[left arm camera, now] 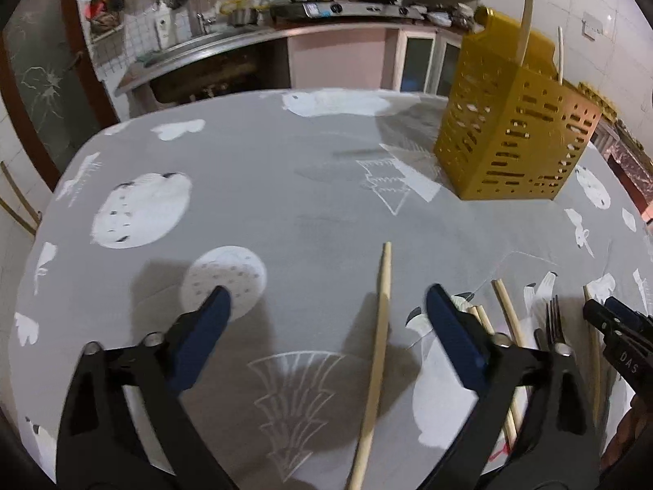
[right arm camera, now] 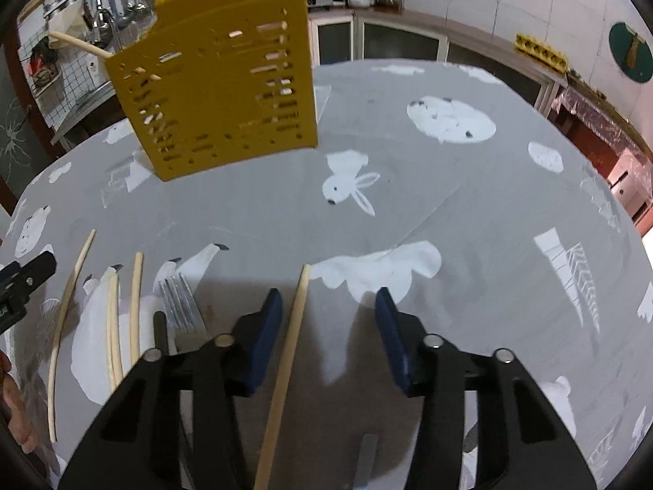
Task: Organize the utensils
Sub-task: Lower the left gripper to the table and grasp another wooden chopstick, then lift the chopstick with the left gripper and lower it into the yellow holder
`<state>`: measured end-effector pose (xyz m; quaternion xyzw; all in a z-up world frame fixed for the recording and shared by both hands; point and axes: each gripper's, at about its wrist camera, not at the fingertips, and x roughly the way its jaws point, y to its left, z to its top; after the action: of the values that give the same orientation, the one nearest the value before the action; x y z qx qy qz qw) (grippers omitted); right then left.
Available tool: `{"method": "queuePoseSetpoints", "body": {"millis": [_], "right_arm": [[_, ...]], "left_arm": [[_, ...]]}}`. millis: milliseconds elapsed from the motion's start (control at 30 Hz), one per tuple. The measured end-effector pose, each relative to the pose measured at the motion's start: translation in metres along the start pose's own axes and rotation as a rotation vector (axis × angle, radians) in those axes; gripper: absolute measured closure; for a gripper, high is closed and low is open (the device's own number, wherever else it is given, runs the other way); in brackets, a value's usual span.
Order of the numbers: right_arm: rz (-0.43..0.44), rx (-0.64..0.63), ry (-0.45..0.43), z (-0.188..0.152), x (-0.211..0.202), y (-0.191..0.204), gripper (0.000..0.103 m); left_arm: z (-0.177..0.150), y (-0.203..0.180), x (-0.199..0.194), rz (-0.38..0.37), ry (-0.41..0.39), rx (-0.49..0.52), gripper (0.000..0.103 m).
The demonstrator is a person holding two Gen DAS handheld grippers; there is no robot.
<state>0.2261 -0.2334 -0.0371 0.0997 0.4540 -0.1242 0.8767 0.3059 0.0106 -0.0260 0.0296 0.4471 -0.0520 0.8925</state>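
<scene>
Since the chopstick [right arm camera: 292, 339] between your right gripper [right arm camera: 328, 306] pads is a thin, stiff, light stick lying flat on the tablecloth [right arm camera: 469, 212], you can expect it to roll or skid if one pad meets it first; it lies just beside the left-hand pad, so centre it and take it near mid-length, pinching across its width; the jaws stand partly spread and press on nothing; the fork [right arm camera: 179, 310] looks like smooth metal, heavier and more slippery, best taken by the handle, which is mostly hidden; your left gripper [left arm camera: 328, 298] stands wide, with another chopstick [left arm camera: 379, 326] between its pads, nearer the right one, touched by neither; the yellow slotted holder [left arm camera: 518, 130] stands well apart at the far side of the table, sticks already upright in it; the right wrist view alone shows three more chopsticks spread left of the fork and the holder's broad face; the left wrist view shows the holder's corner and the stove [left arm camera: 347, 8] behind
</scene>
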Motion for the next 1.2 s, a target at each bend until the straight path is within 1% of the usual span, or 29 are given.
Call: {"method": "queuePoseSetpoints", "body": {"millis": [33,133,167,200,267,333,433,500,567,600,667,767,867,1033,1200], "right_arm": [[0.002,0.007,0.002,0.000,0.001,-0.001,0.064],[0.003,0.020,0.005,0.002,0.002,0.000,0.073],[0.007,0.021,0.006,0.002,0.002,0.000,0.078],[0.011,0.023,0.007,0.003,0.002,0.000,0.081],[0.013,0.027,0.007,0.003,0.003,0.000,0.083],[0.013,0.027,0.005,0.004,0.004,0.000,0.083],[0.015,0.028,0.002,0.005,0.005,0.000,0.083],[0.017,0.027,0.000,0.007,0.006,-0.001,0.084],[0.018,0.030,-0.004,0.009,0.008,-0.002,0.087],[0.019,0.032,-0.005,0.009,0.008,-0.002,0.091],[0.028,0.035,-0.012,0.010,0.008,-0.002,0.095],[0.037,0.036,-0.020,0.010,0.008,-0.003,0.096],[0.047,0.035,-0.023,0.012,0.008,-0.005,0.097],[0.071,0.044,-0.038,0.013,0.009,-0.011,0.097],[0.109,0.073,-0.063,0.014,0.004,-0.019,0.097]], "left_arm": [[0.002,-0.002,0.004,-0.009,0.013,0.003,0.019],[0.006,-0.007,0.015,-0.017,0.038,0.010,0.027],[0.007,-0.008,0.018,-0.020,0.046,0.012,0.031],[0.007,-0.009,0.020,-0.023,0.053,0.012,0.034],[0.008,-0.010,0.026,-0.032,0.070,0.007,0.042],[0.007,-0.011,0.032,-0.037,0.088,0.005,0.046],[0.006,-0.017,0.034,-0.013,0.080,0.028,0.046],[0.006,-0.020,0.035,-0.007,0.078,0.039,0.050],[0.009,-0.021,0.036,-0.017,0.081,0.040,0.059],[0.010,-0.022,0.036,-0.021,0.083,0.040,0.061],[0.011,-0.022,0.035,-0.026,0.084,0.038,0.076],[0.010,-0.023,0.033,-0.044,0.079,0.040,0.089],[0.007,-0.020,0.032,-0.051,0.068,0.030,0.098],[0.003,-0.012,0.029,-0.088,0.048,-0.023,0.099],[-0.002,-0.009,0.013,-0.104,0.003,-0.038,0.099]]}}
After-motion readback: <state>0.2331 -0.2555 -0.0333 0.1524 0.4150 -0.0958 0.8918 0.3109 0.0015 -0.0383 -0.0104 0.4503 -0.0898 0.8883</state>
